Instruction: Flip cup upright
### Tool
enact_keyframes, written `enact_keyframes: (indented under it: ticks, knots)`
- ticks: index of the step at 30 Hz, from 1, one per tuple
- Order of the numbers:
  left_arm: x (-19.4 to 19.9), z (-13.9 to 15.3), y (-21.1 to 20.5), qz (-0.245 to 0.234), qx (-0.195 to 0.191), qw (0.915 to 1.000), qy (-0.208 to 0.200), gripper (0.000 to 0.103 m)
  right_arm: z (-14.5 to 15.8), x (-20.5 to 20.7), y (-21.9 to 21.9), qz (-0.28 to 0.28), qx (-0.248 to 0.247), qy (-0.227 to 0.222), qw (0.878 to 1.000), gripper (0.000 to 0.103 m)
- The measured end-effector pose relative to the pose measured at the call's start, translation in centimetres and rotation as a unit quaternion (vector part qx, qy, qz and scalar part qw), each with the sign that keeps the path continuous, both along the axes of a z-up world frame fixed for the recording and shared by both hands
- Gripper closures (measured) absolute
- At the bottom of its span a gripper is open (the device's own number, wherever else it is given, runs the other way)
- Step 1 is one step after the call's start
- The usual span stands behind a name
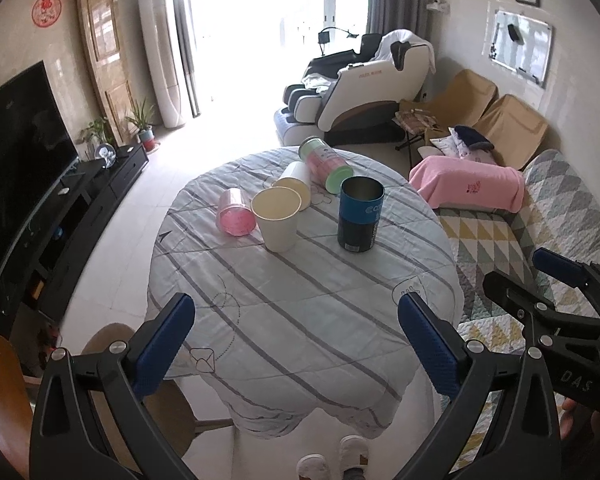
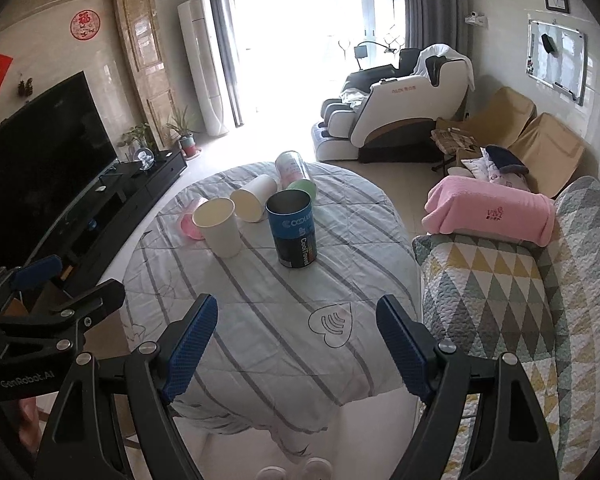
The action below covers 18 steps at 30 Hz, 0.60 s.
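On the round table with a striped cloth (image 1: 300, 320) (image 2: 260, 300) a cream cup (image 1: 277, 220) (image 2: 219, 226) and a blue-black can (image 1: 360, 214) (image 2: 293, 230) stand upright, mouths up. A second cream cup (image 1: 296, 184) (image 2: 254, 198), a pink cup (image 1: 235, 213) (image 2: 191, 220) and a pink-green tube (image 1: 326, 164) (image 2: 295, 174) lie on their sides behind them. My left gripper (image 1: 296, 344) is open and empty, above the table's near edge. My right gripper (image 2: 296, 348) is open and empty beside it; it also shows in the left wrist view (image 1: 540, 280).
A sofa with a quilted cover (image 2: 520, 300) and a pink towel (image 2: 492, 210) stands right of the table. A TV on a black cabinet (image 2: 40, 184) is at left. A wooden chair (image 1: 4, 392) is near left. A massage chair (image 2: 400, 108) stands behind.
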<state>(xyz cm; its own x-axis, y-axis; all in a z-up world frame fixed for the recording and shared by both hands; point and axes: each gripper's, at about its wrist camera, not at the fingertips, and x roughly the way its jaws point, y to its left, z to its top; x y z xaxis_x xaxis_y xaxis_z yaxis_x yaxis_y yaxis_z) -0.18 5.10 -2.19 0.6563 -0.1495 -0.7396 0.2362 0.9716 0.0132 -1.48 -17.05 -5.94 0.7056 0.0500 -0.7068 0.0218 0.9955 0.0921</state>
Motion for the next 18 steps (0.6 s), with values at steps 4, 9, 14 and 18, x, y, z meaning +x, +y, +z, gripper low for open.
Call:
enact_keyframes:
  ticks: [4, 9, 14, 18]
  knots:
    - [0.0, -0.2, 0.3, -0.005, 0.003, 1.0000, 0.003, 0.000, 0.0, -0.1, 0.1, -0.004, 0.001, 0.002, 1.000, 0.020]
    - [0.5, -0.7, 1.0, -0.004, 0.009, 0.9999, 0.011, 0.000, -0.4, 0.1, 0.4, -0.004, 0.005, 0.011, 1.000, 0.020]
    - [1.1, -1.0, 1.4, 0.003, 0.008, 0.9998, 0.017, 0.000, -0.7, 0.9, 0.5, 0.000, 0.011, 0.017, 1.000, 0.020]
    - [1.9, -1.2, 1.6, 0.008, 0.012, 0.9997, 0.021, 0.000, -0.8, 1.6, 0.7, 0.007, 0.012, 0.018, 1.000, 0.020]
